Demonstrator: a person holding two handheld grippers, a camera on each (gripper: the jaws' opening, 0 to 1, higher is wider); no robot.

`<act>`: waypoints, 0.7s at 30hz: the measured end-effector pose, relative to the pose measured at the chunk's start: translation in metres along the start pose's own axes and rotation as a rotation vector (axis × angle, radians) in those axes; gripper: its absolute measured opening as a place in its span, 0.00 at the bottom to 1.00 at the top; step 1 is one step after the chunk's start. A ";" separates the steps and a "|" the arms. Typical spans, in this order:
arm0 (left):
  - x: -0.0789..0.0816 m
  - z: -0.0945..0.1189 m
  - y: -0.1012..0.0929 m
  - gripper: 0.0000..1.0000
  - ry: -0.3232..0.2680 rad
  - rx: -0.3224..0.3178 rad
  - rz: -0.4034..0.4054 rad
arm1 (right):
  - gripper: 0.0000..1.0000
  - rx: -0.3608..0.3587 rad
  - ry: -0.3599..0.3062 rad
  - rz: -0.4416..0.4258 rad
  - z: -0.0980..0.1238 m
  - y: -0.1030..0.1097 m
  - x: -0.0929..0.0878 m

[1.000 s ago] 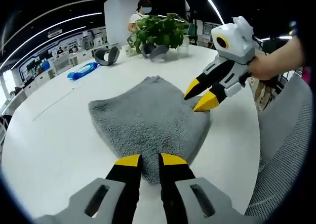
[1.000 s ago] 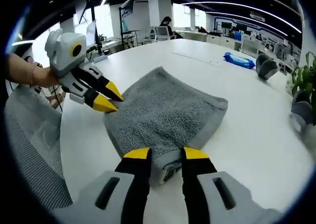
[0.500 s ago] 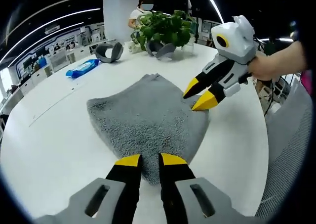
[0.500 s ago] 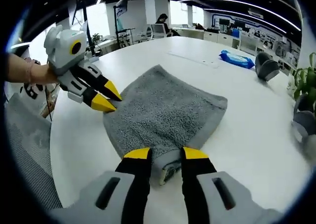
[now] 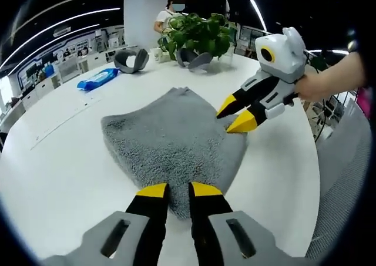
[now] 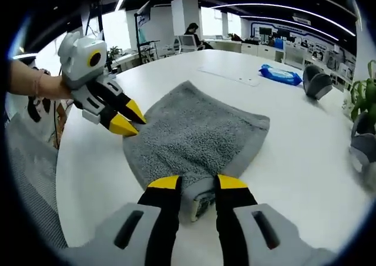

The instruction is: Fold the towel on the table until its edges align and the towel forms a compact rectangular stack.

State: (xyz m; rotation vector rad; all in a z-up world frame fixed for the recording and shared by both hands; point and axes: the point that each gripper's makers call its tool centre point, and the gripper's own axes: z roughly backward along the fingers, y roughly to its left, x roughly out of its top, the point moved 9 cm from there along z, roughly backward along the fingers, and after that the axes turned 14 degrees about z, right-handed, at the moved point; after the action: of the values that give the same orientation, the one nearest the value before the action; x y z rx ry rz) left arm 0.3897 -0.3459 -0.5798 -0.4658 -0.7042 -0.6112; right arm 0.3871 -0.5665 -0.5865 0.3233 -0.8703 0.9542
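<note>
A grey towel [image 5: 170,140] lies folded flat on the round white table [image 5: 64,166]. My left gripper [image 5: 178,189] hangs over the towel's near edge, jaws a narrow gap apart with towel showing between them. In the right gripper view the towel [image 6: 194,134] is flat, and the left gripper [image 6: 129,118], held by a hand, has its yellow tips slightly apart at the towel's left corner. My right gripper [image 6: 197,182] is open over the near corner, where a label shows between the jaws. In the left gripper view the right gripper [image 5: 235,113] points at the towel's far right corner.
At the back of the table are a potted plant [image 5: 197,34], two grey curved holders [image 5: 130,59] and a blue packet [image 5: 97,81]. A mesh chair [image 5: 343,178] stands at the table's right edge. A person stands behind the plant.
Both cameras shifted slightly. The towel lies as before and neither gripper's jaw gap has changed.
</note>
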 end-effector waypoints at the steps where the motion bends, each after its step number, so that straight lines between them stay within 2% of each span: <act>1: 0.000 0.000 0.000 0.14 0.002 0.001 0.001 | 0.21 0.001 0.000 0.000 0.000 0.000 0.000; 2: 0.005 0.004 -0.002 0.14 0.023 0.029 -0.044 | 0.22 -0.006 -0.014 -0.004 0.002 0.000 0.000; 3: 0.006 0.005 -0.002 0.14 0.018 0.047 -0.059 | 0.22 -0.009 -0.026 -0.016 0.003 -0.001 0.001; 4: 0.014 0.014 -0.006 0.14 -0.017 0.073 -0.122 | 0.22 -0.034 -0.080 -0.129 0.009 -0.001 0.002; 5: 0.018 0.020 -0.007 0.12 -0.064 0.085 -0.104 | 0.23 -0.053 -0.101 -0.163 0.014 -0.002 0.004; 6: 0.024 0.032 -0.010 0.11 -0.139 0.082 -0.069 | 0.25 -0.090 -0.146 -0.155 0.024 -0.003 0.008; 7: 0.026 0.036 -0.010 0.13 -0.161 0.077 -0.059 | 0.28 -0.102 -0.187 -0.135 0.031 -0.003 0.013; 8: 0.028 0.050 -0.011 0.16 -0.209 0.061 -0.021 | 0.34 -0.108 -0.235 -0.131 0.041 0.000 0.018; 11: 0.027 0.080 -0.014 0.34 -0.290 0.050 0.001 | 0.55 -0.125 -0.256 -0.119 0.066 0.008 0.022; 16: 0.015 0.131 -0.025 0.72 -0.448 0.065 0.051 | 0.78 -0.190 -0.316 -0.079 0.107 0.025 0.031; 18: 0.010 0.146 -0.031 0.82 -0.481 0.082 0.047 | 0.83 -0.205 -0.316 -0.056 0.121 0.034 0.032; 21: 0.001 0.171 -0.045 0.97 -0.565 0.110 0.052 | 0.89 -0.233 -0.333 -0.025 0.144 0.049 0.034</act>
State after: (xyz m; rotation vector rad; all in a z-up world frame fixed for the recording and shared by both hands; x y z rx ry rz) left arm 0.2832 -0.2794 -0.4549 -0.5581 -1.2518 -0.3864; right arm 0.2842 -0.6045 -0.4762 0.2956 -1.2670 0.7764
